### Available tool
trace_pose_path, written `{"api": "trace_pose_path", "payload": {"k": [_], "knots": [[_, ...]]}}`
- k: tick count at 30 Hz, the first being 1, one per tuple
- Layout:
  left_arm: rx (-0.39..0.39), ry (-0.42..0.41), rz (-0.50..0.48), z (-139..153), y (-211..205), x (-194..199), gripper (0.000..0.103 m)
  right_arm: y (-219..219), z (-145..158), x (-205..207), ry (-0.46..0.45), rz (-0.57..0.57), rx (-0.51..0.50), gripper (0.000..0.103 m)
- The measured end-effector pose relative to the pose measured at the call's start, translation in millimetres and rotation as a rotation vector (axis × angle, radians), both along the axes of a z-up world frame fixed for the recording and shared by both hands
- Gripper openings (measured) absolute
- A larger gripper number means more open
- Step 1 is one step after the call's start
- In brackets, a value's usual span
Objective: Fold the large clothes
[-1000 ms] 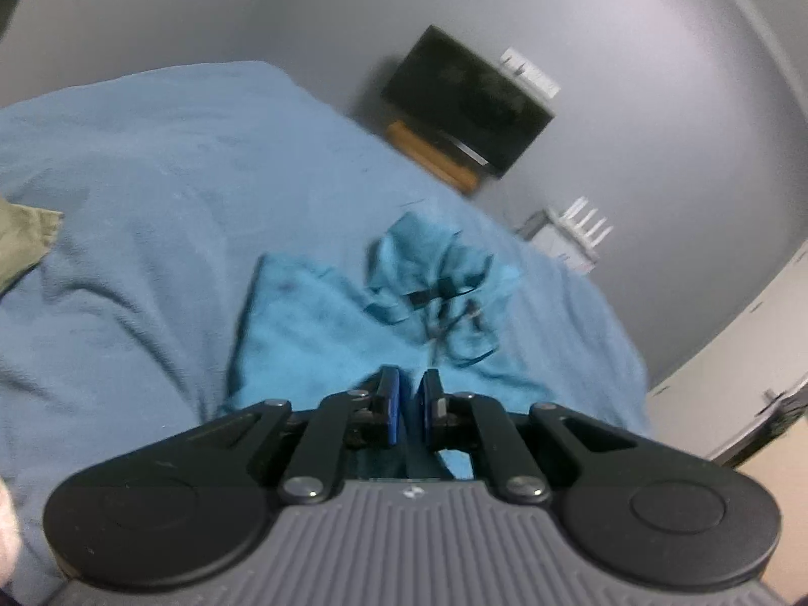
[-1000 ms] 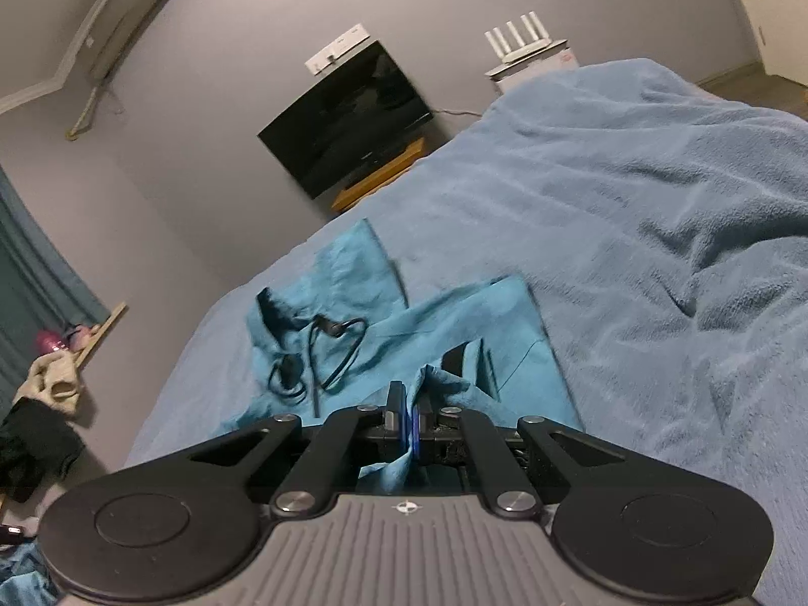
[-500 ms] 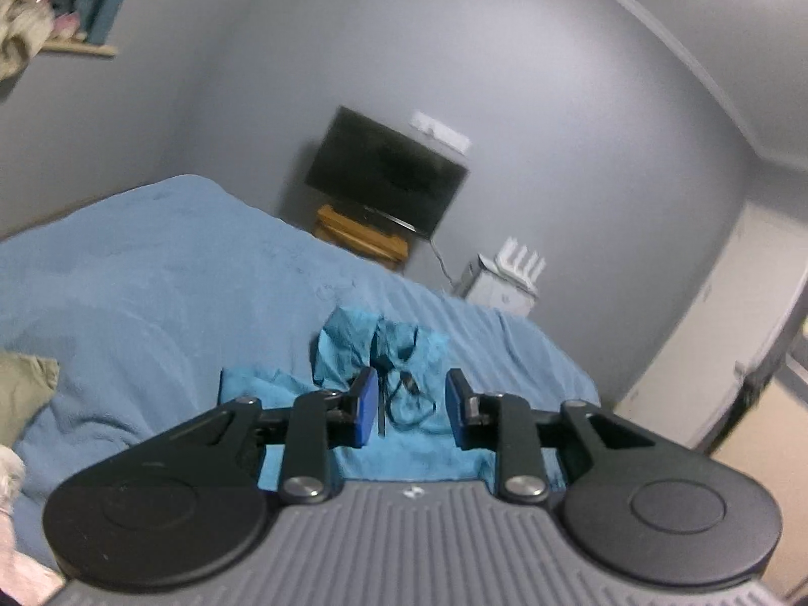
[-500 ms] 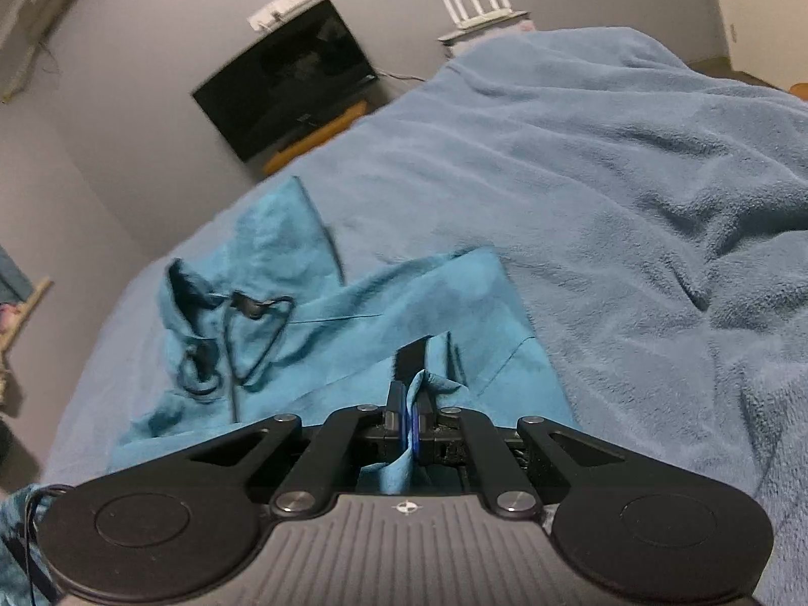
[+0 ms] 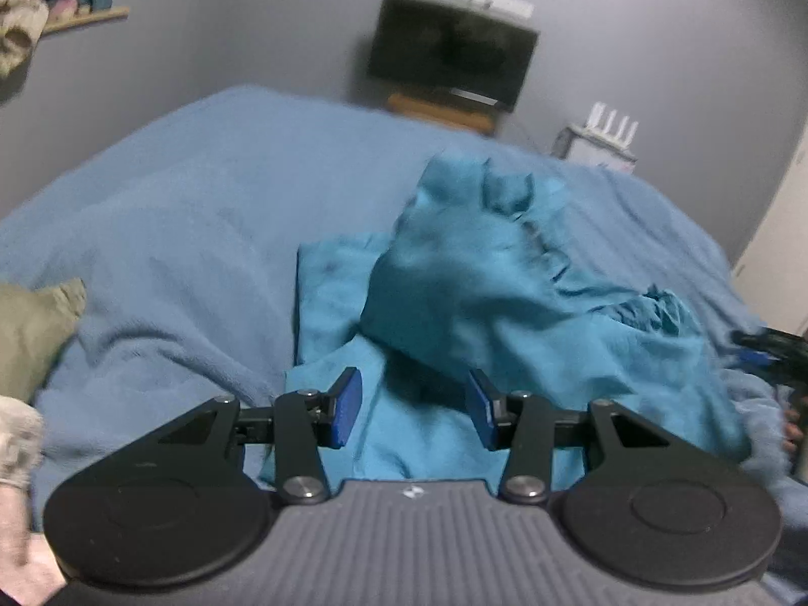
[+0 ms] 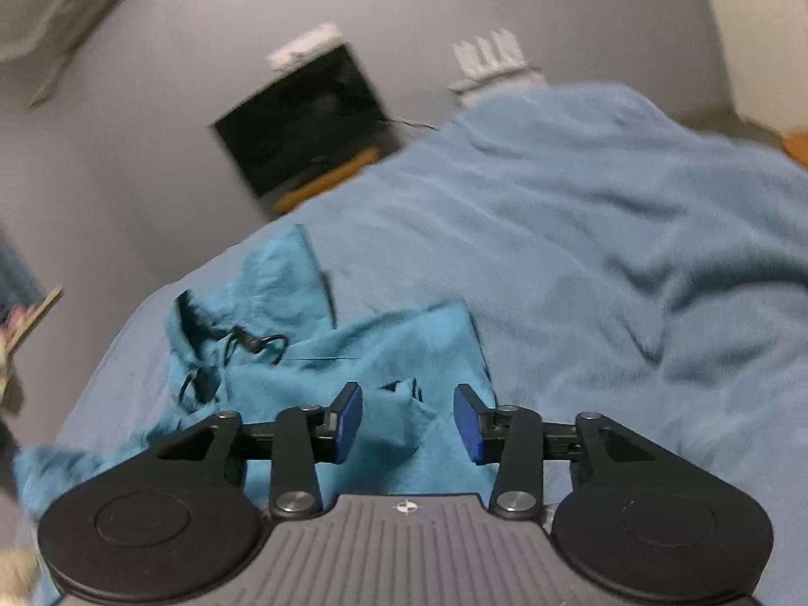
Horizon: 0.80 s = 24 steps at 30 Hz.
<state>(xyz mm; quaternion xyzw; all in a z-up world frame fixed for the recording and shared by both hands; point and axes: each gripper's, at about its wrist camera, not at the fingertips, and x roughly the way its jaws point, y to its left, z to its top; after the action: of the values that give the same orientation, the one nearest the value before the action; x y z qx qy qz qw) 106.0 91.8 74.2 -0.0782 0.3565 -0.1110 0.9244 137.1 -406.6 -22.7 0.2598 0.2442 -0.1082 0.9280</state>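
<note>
Step in hand, as judged: release after laying a fold on the teal garment (image 5: 485, 303), which lies bunched on the blue bed (image 5: 192, 232), near-centre in both views. Nearest in the left wrist view, the left gripper (image 5: 413, 406) stands spread, blue pads well apart, teal cloth below and between them but neither pad pressing on it. In the right wrist view the right gripper (image 6: 408, 416) is likewise spread, with a small peak of fabric standing up between the pads, untouched. To do this well: draw both grippers straight back and slightly up so no pad snags the cloth, then check that the folded layer sits flat; the far lobe is rumpled and the black drawcord (image 6: 252, 346) lies loose on top, so smoothing and tucking look needed before the next fold. Far: an olive cloth (image 5: 30, 333) at the left edge of the bed, a dark screen (image 5: 449, 50) on the far wall. Against 1 second earlier: both grippers were then pinched shut on teal fabric; the left jaws have just been opening, already part open at the half second, and the right jaws have opened only within the last half second. The garment now reads heaped higher in the left view; both current frames are motion-blurred.
</note>
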Motion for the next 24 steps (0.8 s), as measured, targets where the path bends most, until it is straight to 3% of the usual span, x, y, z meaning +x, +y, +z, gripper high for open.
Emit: {"api": "trace_pose_path", "payload": {"k": [5,9,13,16,17,19,24], "knots": [[0.056,0.010,0.034,-38,-16,48,0.043,8,0,-1,-0.018,0.118,-0.162,0.056],[0.055,-0.021,0.005,-53,-25,77,0.043,14,-6,10,-0.016,0.200,-0.200,0.057],[0.104,-0.113,-0.113,-46,-35,96,0.043,13,-11,32,-0.019,0.290,-0.229,0.062],[0.179,-0.216,-0.228,-36,-40,101,0.049,9,-7,54,-0.043,0.369,-0.229,0.075],[0.179,-0.230,-0.264,-33,-39,104,0.055,7,-5,59,-0.056,0.388,-0.222,0.081],[0.155,-0.220,-0.309,-31,-35,113,0.062,3,-1,72,-0.080,0.442,-0.199,0.084],[0.046,-0.141,-0.340,-39,-29,142,0.062,6,-3,108,-0.053,0.544,-0.218,0.084]]}}
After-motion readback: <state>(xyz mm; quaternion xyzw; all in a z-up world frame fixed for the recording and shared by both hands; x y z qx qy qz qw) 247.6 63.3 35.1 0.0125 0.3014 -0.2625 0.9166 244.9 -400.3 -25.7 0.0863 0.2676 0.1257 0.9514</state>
